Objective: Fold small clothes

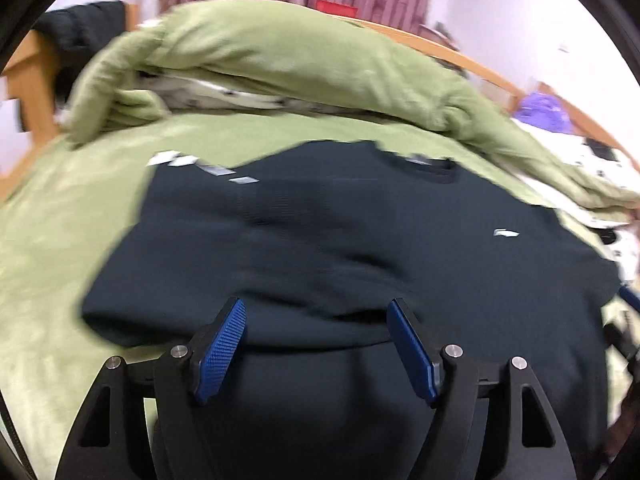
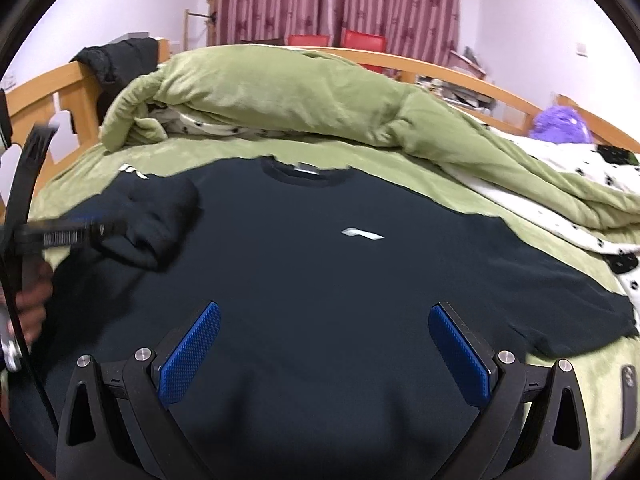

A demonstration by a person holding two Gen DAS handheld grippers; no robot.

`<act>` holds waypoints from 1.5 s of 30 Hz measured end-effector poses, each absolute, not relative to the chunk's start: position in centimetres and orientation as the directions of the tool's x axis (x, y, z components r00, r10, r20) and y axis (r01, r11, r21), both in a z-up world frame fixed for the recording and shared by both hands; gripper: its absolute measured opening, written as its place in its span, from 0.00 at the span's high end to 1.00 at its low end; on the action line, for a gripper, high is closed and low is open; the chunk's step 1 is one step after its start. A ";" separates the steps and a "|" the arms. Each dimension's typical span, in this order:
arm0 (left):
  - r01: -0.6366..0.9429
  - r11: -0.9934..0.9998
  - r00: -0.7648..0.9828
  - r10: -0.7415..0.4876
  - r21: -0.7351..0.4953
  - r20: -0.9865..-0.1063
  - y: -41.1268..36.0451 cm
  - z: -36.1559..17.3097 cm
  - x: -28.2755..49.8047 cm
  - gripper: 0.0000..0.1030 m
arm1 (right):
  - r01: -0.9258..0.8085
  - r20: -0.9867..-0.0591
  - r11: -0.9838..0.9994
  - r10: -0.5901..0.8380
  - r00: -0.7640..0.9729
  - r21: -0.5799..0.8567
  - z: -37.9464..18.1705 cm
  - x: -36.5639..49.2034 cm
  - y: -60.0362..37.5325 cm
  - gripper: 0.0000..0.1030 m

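A dark navy T-shirt (image 2: pixel 328 264) lies flat, front up, on the green bedsheet (image 2: pixel 560 364), just in front of the bunched green duvet (image 2: pixel 280 92). The right gripper (image 2: pixel 325 354) hovers over the shirt's lower part with jaws spread wide, holding nothing. The left gripper (image 1: pixel 316 350) is also spread apart above the shirt, its left sleeve (image 2: pixel 156 220) folded in over the body

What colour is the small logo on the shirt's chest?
Pale silvery white on the dark navy shirt; the logo shows sharpest in the right wrist view.
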State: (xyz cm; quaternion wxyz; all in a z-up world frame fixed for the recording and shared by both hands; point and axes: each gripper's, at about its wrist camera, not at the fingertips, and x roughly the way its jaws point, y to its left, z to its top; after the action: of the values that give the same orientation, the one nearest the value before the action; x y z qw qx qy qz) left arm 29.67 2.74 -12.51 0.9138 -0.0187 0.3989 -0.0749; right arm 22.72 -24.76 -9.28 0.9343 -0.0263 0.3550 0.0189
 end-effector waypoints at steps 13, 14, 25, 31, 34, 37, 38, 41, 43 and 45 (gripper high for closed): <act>-0.056 0.998 0.641 0.041 0.006 -0.766 9.6 -17.7 25.4 0.30 | -0.240 -0.716 0.968 0.221 0.662 0.076 -10.6 30.1 -13.5 0.44; -0.064 0.998 0.642 0.022 -0.025 -0.766 10.1 -17.6 25.5 0.29 | -0.259 -0.715 0.964 0.227 0.661 0.067 -10.7 30.5 -12.5 0.44; -0.086 0.993 0.641 -0.006 -0.079 -0.768 10.8 -18.4 25.4 0.21 | -0.396 -0.741 0.918 0.247 0.624 -0.028 -14.8 34.5 -4.9 0.35; -0.083 0.994 0.637 -0.003 -0.073 -0.771 11.0 -18.5 25.6 0.20 | -0.402 -0.774 0.914 0.223 0.593 -0.045 -17.7 36.1 -3.2 0.20; -0.083 0.994 0.636 -0.002 -0.071 -0.771 10.9 -18.5 25.6 0.19 | -0.373 -0.769 0.928 0.218 0.601 -0.028 -17.8 36.6 -3.6 0.37; -0.083 0.994 0.636 -0.001 -0.070 -0.772 11.0 -18.6 25.6 0.19 | -0.343 -0.712 0.937 0.283 0.642 0.062 -16.1 36.2 -5.9 0.72; -0.083 0.994 0.635 0.000 -0.068 -0.772 10.9 -18.6 25.6 0.19 | -0.330 -0.689 0.940 0.295 0.662 0.085 -15.5 36.0 -6.8 0.74; -0.083 0.994 0.635 0.001 -0.067 -0.773 10.9 -18.6 25.7 0.19 | -0.297 -0.646 0.943 0.322 0.692 0.152 -13.7 35.5 -9.3 0.77; -0.083 0.994 0.633 0.000 -0.068 -0.774 10.9 -18.7 25.7 0.18 | -0.269 -0.623 0.941 0.337 0.706 0.204 -12.7 35.0 -11.5 0.77; -0.082 0.995 0.632 0.004 -0.063 -0.775 10.8 -18.7 25.7 0.18 | -0.233 -0.603 0.947 0.321 0.730 0.222 -11.9 34.4 -13.8 0.77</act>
State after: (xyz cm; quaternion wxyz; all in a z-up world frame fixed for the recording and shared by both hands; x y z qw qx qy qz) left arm 25.73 10.79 -18.73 0.9020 -0.0461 0.4285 0.0238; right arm 34.38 -13.83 -11.87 0.9277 0.0658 0.3358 0.1493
